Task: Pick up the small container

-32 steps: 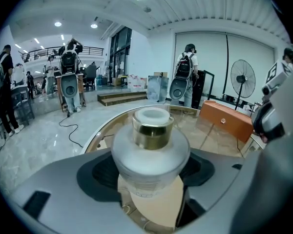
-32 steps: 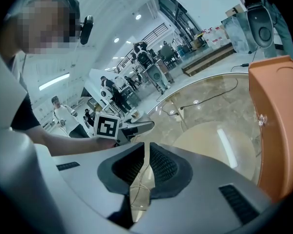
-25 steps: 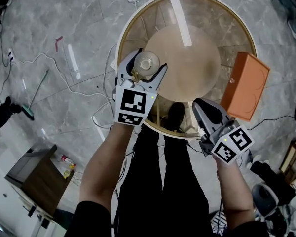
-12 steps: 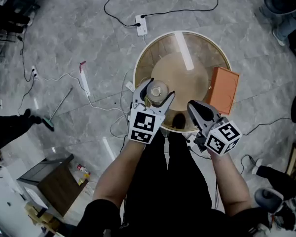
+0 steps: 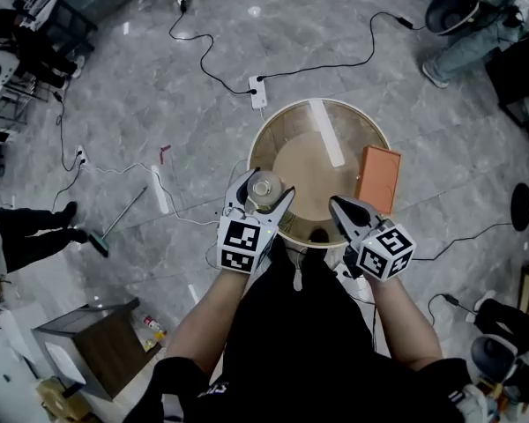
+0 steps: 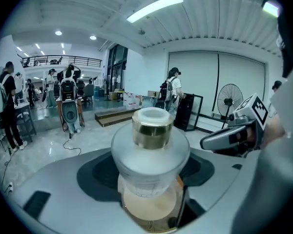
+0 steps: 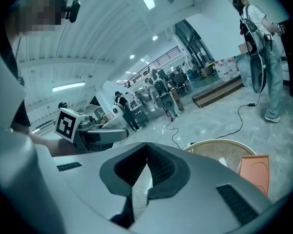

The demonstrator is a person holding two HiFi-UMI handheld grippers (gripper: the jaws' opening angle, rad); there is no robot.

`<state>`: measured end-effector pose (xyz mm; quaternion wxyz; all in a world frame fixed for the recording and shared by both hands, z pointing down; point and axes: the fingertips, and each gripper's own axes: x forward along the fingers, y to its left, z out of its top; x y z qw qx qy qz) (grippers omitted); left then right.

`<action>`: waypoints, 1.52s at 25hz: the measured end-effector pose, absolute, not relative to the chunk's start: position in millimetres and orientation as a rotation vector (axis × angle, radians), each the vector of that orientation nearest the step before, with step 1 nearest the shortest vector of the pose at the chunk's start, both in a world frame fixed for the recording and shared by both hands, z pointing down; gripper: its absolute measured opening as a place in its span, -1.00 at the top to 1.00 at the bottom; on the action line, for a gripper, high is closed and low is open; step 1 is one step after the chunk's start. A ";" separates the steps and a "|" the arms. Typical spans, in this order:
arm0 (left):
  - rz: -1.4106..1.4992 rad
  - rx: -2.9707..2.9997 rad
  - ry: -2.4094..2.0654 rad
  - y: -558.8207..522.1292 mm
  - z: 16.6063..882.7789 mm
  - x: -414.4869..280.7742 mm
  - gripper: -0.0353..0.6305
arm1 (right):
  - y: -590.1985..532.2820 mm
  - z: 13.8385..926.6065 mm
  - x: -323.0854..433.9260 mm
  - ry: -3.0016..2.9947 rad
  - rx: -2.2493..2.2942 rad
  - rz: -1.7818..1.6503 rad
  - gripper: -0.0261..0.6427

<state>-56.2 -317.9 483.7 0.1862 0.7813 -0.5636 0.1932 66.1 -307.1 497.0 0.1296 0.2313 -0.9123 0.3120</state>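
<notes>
Glass-topped and round, the table (image 5: 310, 167) lies below, with an orange box (image 5: 378, 178) at its right edge. The left tongs (image 5: 269, 186) are clamped on the small container (image 6: 150, 152), a frosted vessel with a gold collar. It is held upright in the air over the table's near left rim. The right tongs (image 5: 339, 208) are pressed together and empty, to its right. The container's rounded body probably gives the pads little purchase. A slackened squeeze or a tilt could drop it onto the glass or the stone floor.

Grey marble floor (image 5: 141, 104) with trailing cables (image 5: 203, 69), round glass table (image 5: 286, 130), ceiling striplight (image 6: 154, 8).
</notes>
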 end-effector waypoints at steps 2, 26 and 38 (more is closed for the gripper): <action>0.538 2.197 -1.599 -310.9 467.3 -59.8 -0.13 | -301.2 480.7 68.7 -2.669 0.677 0.909 0.88; 0.554 2.249 -1.628 -272.5 339.4 -90.9 -0.13 | -293.7 329.2 49.8 -2.866 0.664 0.613 0.89; 0.559 2.265 -1.654 -269.1 316.6 -100.6 -0.13 | -294.7 301.3 42.5 -2.948 0.623 0.519 0.89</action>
